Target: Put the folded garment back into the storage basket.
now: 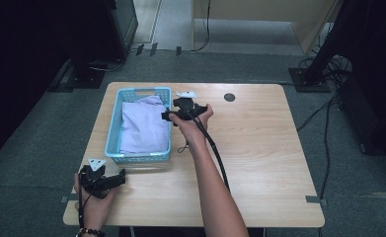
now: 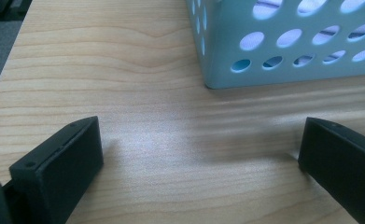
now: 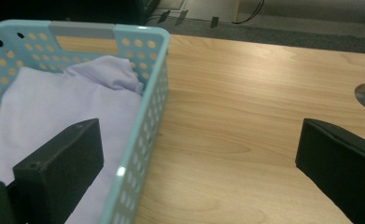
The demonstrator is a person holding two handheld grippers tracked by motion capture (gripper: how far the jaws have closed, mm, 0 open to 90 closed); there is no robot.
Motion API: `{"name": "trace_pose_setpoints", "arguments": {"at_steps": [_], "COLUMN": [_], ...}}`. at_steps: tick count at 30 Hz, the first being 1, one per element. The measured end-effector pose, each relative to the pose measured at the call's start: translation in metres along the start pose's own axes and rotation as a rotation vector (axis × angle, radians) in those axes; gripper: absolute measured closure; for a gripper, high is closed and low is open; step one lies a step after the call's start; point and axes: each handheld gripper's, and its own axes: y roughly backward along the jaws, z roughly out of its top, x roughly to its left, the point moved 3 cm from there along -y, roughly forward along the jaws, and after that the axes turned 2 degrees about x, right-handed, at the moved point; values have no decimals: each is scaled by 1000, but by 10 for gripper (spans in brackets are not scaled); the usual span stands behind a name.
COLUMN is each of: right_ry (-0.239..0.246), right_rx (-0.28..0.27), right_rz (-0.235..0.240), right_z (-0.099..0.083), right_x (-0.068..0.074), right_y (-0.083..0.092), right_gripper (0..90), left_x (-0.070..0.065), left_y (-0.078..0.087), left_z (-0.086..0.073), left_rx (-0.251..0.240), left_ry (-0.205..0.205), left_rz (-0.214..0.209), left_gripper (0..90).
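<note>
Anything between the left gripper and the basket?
No: bare tabletop separates the open left gripper from the blue basket, as the left gripper view shows.

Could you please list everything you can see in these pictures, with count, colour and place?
Basket: one, light blue, perforated plastic, on the table's left half.
Cloth: one, pale lilac, folded inside the basket.
Table: one, light wood, centre of the high view.
Cable hole: one, dark grey, round, near the table's far edge.
Floor cables: several, black, on the grey carpet right of the table.
Left gripper: one, black, jaws open, at the table's near left corner, just short of the basket.
Right gripper: one, black, jaws open, straddling the basket's right wall.
Hands: two, the left hand at the near edge, the right hand beside the basket.
</note>
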Motion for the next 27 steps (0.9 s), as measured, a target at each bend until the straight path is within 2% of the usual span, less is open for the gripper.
{"name": "trace_pose_setpoints", "arguments": {"at_steps": [4, 9, 15, 19, 27], "right_ry": [-12, -27, -16, -23, -7], "right_rx": [10, 19, 24, 51, 76], "right_rz": [-17, -34, -53, -79, -96], "right_z": [-14, -26, -41, -58, -79], "right_x": [-16, -27, -37, -48, -54], "right_y": [-4, -8, -12, -21, -29], "right_gripper": [0, 0, 0, 0, 0], "left_x": [0, 0, 0, 0, 0], "left_y": [0, 0, 0, 0, 0], "left_z": [0, 0, 0, 0, 0], "left_rx": [-1, -1, -1, -1, -1], "left_ry": [1, 1, 1, 1, 1], "left_rz": [0, 0, 0, 0, 0], "left_gripper": [0, 0, 0, 0, 0]}}
